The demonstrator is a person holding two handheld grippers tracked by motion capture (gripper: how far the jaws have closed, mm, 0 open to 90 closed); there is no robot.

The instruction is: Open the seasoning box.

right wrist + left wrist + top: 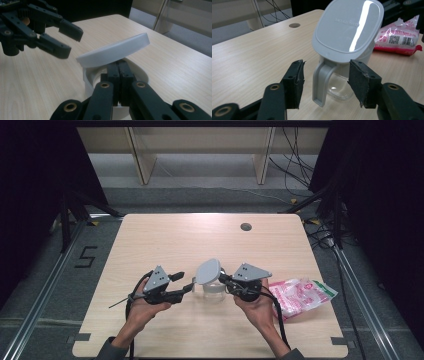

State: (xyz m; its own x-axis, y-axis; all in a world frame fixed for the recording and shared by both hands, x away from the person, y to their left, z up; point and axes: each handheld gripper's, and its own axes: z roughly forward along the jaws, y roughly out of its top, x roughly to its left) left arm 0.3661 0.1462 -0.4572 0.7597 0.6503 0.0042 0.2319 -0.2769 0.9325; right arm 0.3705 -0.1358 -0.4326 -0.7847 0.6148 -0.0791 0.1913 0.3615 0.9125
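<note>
A clear jug (pixel 214 290) with a grey rim and handle stands on the table (pixel 165 240), between the two grippers. Its pale grey lid (pixel 207 271) is tilted up, one edge lifted off the rim. In the right gripper view the right gripper (pixel 119 65) has its jaws pressed together, their tips just under the raised lid (pixel 113 51) at the jug's rim (pixel 140 72) (whether they pinch the lid's edge or only prop it cannot be told). The left gripper (pixel 325 78) has its jaws released and apart; in the left gripper view the jug's handle (pixel 321 82) hangs in the gap between them, touching neither pad, with the lid's (pixel 348 26) flat top facing the camera just beyond. From the high view the left gripper (pixel 186 282) sits just beside the jug on one side and the right gripper (pixel 224 279) on the other. A pink and white packet (pixel 302 295) lies on the table beyond the right hand (pixel 257 306), well clear of both sets of jaws.
</note>
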